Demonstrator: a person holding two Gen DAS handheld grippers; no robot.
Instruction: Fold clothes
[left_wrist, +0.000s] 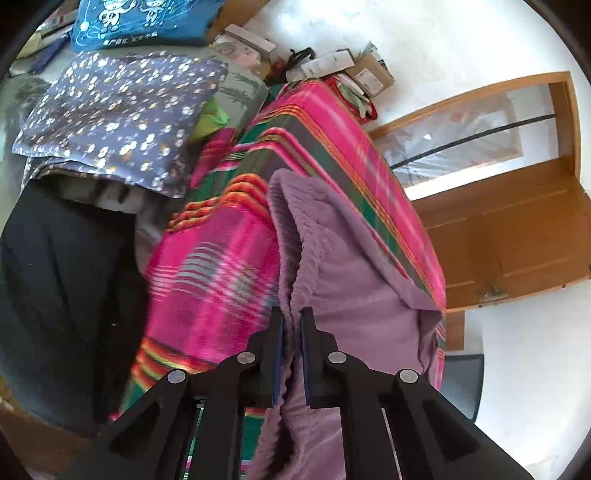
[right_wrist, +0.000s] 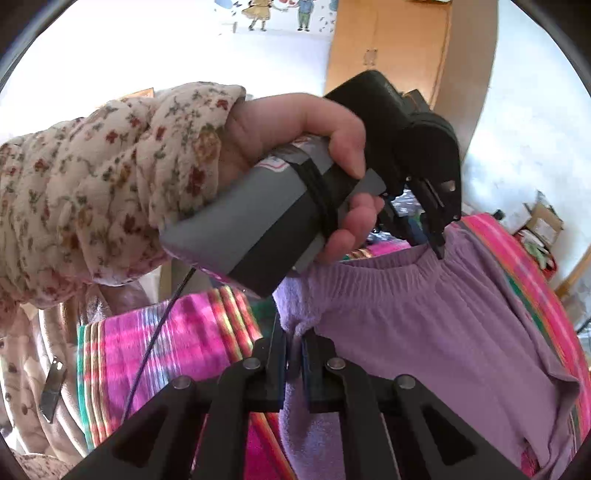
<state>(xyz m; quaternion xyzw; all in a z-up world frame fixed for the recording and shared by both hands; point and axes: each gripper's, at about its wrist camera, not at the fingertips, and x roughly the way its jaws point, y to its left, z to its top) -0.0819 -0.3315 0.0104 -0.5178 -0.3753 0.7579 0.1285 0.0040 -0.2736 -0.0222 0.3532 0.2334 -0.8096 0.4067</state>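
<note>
A fuzzy purple garment with an elastic waistband hangs lifted above a pink and green striped blanket. My left gripper is shut on one end of its waistband. My right gripper is shut on the other end of the waistband, and the purple garment spreads between the two. In the right wrist view the left gripper shows, held by a hand in a floral sleeve, pinching the far waistband corner.
A blue floral cloth and a dark garment lie left of the blanket. Boxes and clutter sit at the far end. A wooden door stands to the right, and a wooden wardrobe behind.
</note>
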